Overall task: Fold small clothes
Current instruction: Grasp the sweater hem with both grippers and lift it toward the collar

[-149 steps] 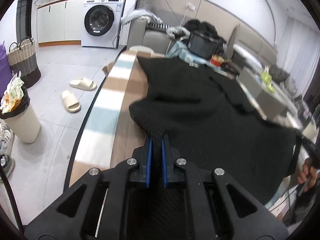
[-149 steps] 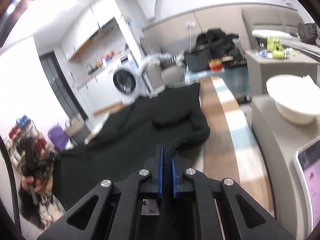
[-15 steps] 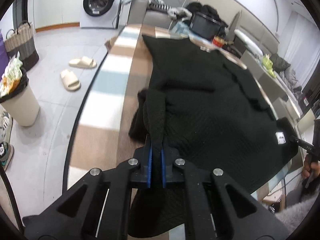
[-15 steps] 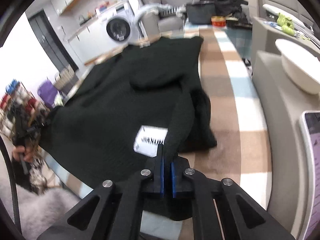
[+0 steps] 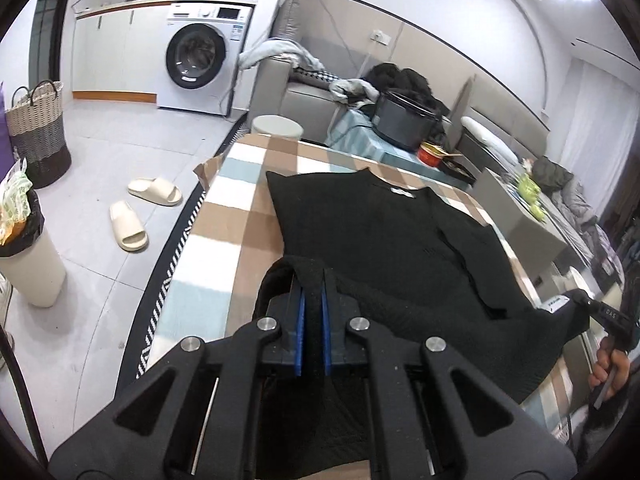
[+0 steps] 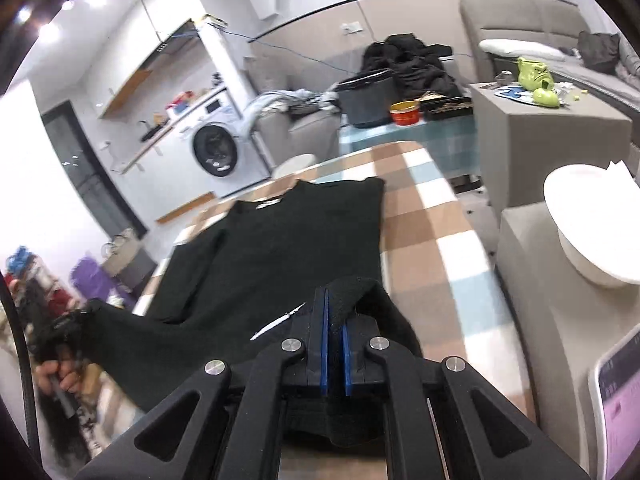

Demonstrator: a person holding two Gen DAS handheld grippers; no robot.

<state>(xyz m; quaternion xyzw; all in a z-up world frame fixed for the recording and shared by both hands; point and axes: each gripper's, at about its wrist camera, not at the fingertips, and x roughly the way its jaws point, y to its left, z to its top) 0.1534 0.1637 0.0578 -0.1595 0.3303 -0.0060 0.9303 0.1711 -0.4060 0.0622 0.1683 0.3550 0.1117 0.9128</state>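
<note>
A black knit sweater (image 5: 380, 232) lies lengthwise on the checked tablecloth (image 5: 240, 216), collar end far, sleeves folded inward. My left gripper (image 5: 313, 304) is shut on the near hem's left corner, and that fabric is lifted off the cloth. My right gripper (image 6: 335, 320) is shut on the sweater (image 6: 304, 232) at the hem's right corner, with the white label (image 6: 276, 322) just left of it. The hem hangs raised between both grippers. In the left wrist view the right gripper (image 5: 580, 300) and a hand (image 5: 608, 368) show at the far right.
A grey cabinet with a white bowl (image 6: 588, 236) flanks the table's right side, a tablet (image 6: 620, 396) near it. A dark pot (image 5: 404, 120) and red tin (image 5: 432, 154) stand past the far end. Slippers (image 5: 128, 228), a bin (image 5: 28, 256) and a basket (image 5: 36, 132) are on the floor left.
Both grippers have risen with the hem corners, pulling the near edge up off the table. The views have tilted up, so more of the room shows.
</note>
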